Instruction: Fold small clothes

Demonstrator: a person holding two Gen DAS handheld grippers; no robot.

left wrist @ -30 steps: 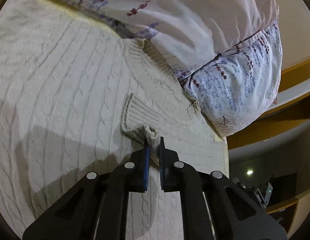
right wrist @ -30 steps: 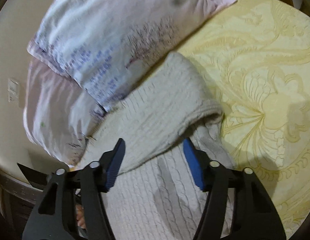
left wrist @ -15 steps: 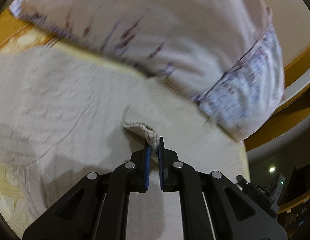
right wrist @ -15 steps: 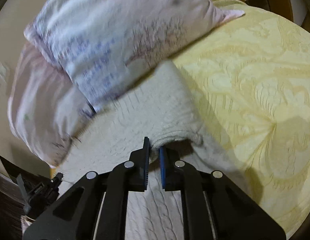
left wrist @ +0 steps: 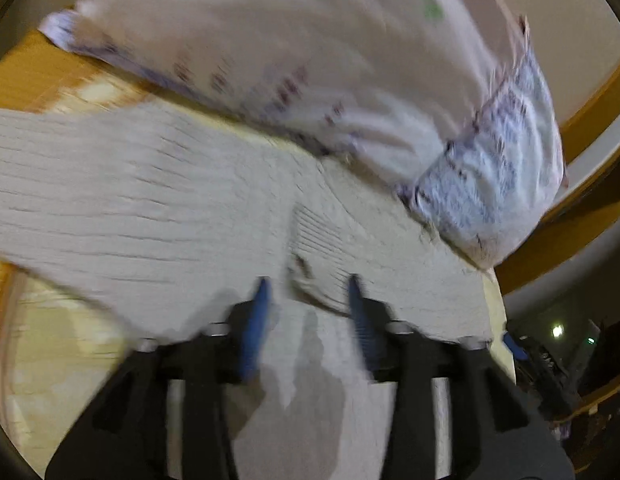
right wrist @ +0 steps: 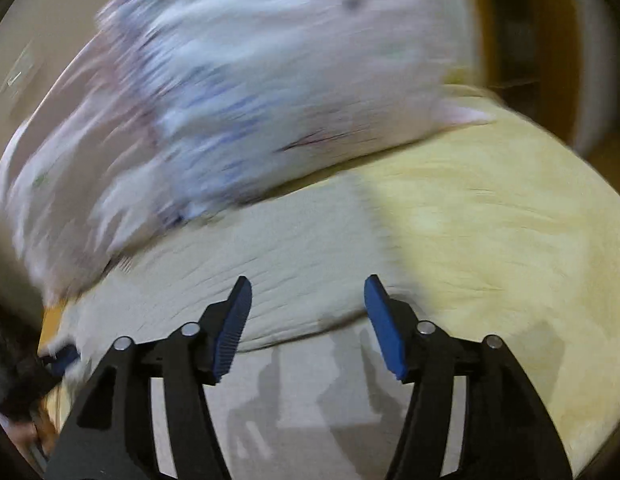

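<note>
A cream cable-knit sweater [left wrist: 157, 200] lies flat on the yellow bed cover; its ribbed cuff [left wrist: 322, 248] rests just ahead of my left gripper [left wrist: 307, 284], which is open and empty above it. In the right wrist view the sweater [right wrist: 301, 248] shows a folded edge between the blue pads of my right gripper [right wrist: 307, 286], which is open and empty. Both views are motion-blurred.
Two floral pillows [left wrist: 310, 60] lie against the sweater's far side, also in the right wrist view [right wrist: 229, 100]. The yellow patterned bed cover [right wrist: 490, 220] spreads to the right. A wooden bed frame [left wrist: 590, 100] and a dark room edge are beyond.
Both grippers were shut on sweater folds half a second ago; both have opened and let the cloth drop. The sweater now lies flatter, and both cameras are moving.
</note>
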